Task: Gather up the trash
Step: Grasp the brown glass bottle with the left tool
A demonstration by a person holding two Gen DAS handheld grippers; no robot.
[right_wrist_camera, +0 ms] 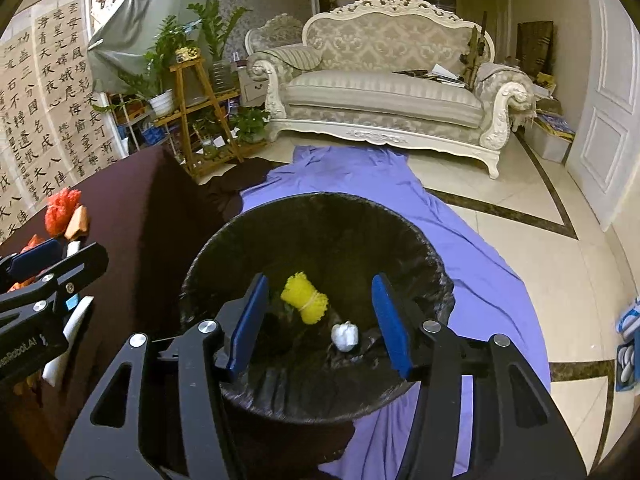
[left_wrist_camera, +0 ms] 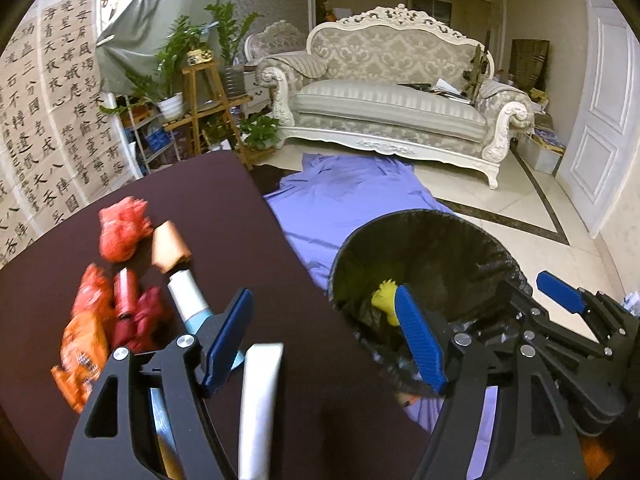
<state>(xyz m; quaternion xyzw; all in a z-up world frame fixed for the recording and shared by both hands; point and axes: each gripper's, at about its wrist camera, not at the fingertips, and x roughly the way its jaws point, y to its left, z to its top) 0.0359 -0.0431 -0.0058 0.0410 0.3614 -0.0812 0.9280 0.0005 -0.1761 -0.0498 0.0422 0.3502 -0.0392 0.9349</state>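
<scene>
While both tongs hang empty, trash lies on the dark bench (left_wrist_camera: 280,280) at far left: a red mesh wad (left_wrist_camera: 120,230), a tan paper scrap (left_wrist_camera: 170,246), red wrappers (left_wrist_camera: 128,304), an orange snack packet (left_wrist_camera: 82,354), and a white tube (left_wrist_camera: 188,294) just beside them, plus a white strip (left_wrist_camera: 260,400) nearer the camera

Left tongs (left_wrist_camera: 324,344): blue pads spread wide, nothing between them; they hover over the bench edge, with the right-hand pad overlapping the bin rim in the left wrist view

Bin (right_wrist_camera: 320,208): black liner, standing on a purple sheet (right_wrist_camera: 472,264) on the tiled floor, just beside the bench. Inside it, a yellow mesh bundle (right_wrist_camera: 305,298) and a crumpled white wad (right_wrist_camera: 345,335) lie near each other on the liner bottom

Right tongs (right_wrist_camera: 320,320): pads spread, gripping nothing, poised above the open bin; the yellow bundle and white wad show between the pads but well below them

Background right: ornate white sofa (right_wrist_camera: 384,96)
</scene>
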